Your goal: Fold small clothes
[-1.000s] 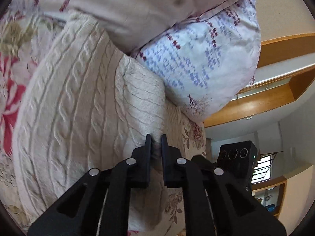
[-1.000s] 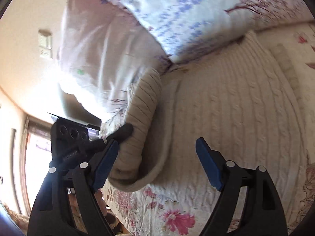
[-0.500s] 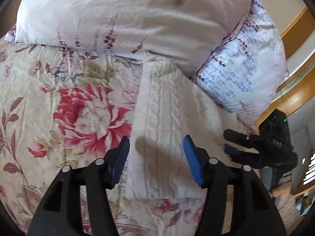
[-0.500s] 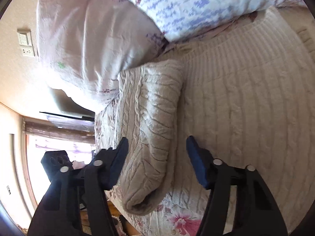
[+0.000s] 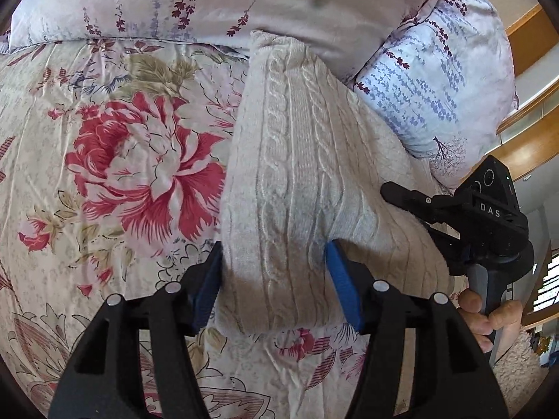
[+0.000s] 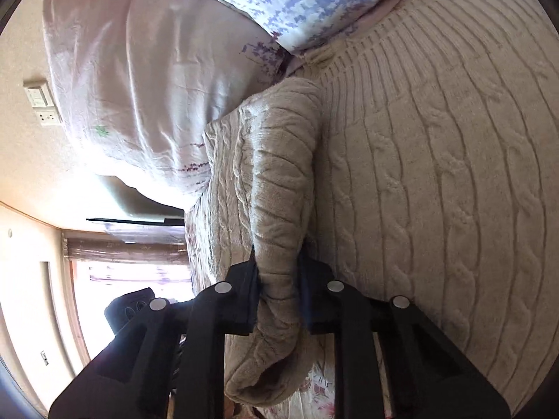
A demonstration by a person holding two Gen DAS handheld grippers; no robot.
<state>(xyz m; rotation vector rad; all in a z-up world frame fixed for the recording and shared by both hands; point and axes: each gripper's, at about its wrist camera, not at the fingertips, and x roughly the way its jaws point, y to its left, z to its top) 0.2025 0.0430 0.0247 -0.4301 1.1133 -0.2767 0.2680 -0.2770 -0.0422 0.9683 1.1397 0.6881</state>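
Since a second ago both tongs have swapped roles: the left tongs, then pinched shut on the knit, have let go and swung round to look down the bed, while the right tongs, then wide apart, have come down on the folded strip.

Largest first: the floral bed carries everything, with two pillows at its head. On it lies the cream cable-knit sweater, its far end touching the pillows, its near edge just short of the bed's front. A sleeve is laid back over the body as a thick roll.

The left tongs stand about half open and are opening; the sweater's near end lies between the blue pads, but they do not appear to press it. The right tongs are closing, nearly shut, with the sleeve roll squeezed between the pads, so that side has the cloth. In the left view the right tongs sit at the sweater's right edge, held by a hand.

My reading: one fold is released and the next grip taken, so the sleeve is about to be repositioned or smoothed. The garment is only partly folded.
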